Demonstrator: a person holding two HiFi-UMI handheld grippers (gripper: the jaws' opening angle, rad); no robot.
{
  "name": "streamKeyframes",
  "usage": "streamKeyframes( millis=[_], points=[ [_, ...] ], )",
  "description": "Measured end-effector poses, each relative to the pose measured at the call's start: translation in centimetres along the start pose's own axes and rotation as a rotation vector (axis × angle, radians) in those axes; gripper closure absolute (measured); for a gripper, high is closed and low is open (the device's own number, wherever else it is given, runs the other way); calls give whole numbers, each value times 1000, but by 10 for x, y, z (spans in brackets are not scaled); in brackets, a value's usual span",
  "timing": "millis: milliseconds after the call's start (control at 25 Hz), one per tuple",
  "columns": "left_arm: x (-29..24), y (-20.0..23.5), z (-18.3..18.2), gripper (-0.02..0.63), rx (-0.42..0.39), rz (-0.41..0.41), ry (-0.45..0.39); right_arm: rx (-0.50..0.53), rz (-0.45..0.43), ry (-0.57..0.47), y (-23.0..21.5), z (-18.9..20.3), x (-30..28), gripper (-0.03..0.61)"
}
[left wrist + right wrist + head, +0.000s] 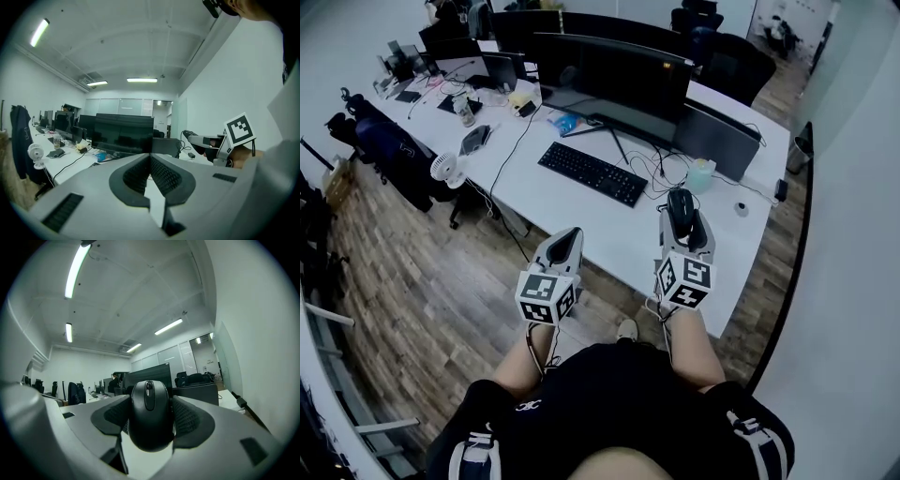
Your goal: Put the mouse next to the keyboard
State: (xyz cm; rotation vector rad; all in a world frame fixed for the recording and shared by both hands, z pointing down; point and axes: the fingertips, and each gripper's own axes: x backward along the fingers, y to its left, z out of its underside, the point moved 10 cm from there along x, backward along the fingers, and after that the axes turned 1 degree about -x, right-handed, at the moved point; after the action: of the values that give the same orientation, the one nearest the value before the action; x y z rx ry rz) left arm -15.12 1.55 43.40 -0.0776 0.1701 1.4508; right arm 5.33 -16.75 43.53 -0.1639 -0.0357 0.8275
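Black mouse [149,417] within right gripper [150,398]

Left claw [151,155] closed, empty; monitor [124,133] beyond

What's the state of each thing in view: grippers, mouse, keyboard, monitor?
right gripper: shut on the mouse.
left gripper: shut, nothing between its jaws.
mouse: clamped in the right gripper, apart from the keyboard.
keyboard: flat on the desk, untouched.
monitor: screen dark.

Bright ceiling strip lights [77,270]; fisheye bending at edges; dark vignette corners.
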Motion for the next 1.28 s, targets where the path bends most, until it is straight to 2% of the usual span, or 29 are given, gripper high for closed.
streamKeyframes(
  millis=[360,560,720,840,1080,1280],
  points=[
    [-115,3,-3,601,10,15,47,-16,-5,71,-62,13,-88,282],
    [-158,9,0,601,16,59,74,-40,35,120,-84,28,-124,282],
    [-192,17,-4,601,21,108,73,-56,93,147,-99,36,-139,282],
    [-219,23,-5,601,17,176,79,-61,146,149,-104,38,-150,282],
    [-266,45,-13,601,-13,324,83,-88,308,137,-112,43,-164,282],
    [-290,73,-20,601,-21,396,83,-121,428,136,-113,54,-182,282]
  ],
)
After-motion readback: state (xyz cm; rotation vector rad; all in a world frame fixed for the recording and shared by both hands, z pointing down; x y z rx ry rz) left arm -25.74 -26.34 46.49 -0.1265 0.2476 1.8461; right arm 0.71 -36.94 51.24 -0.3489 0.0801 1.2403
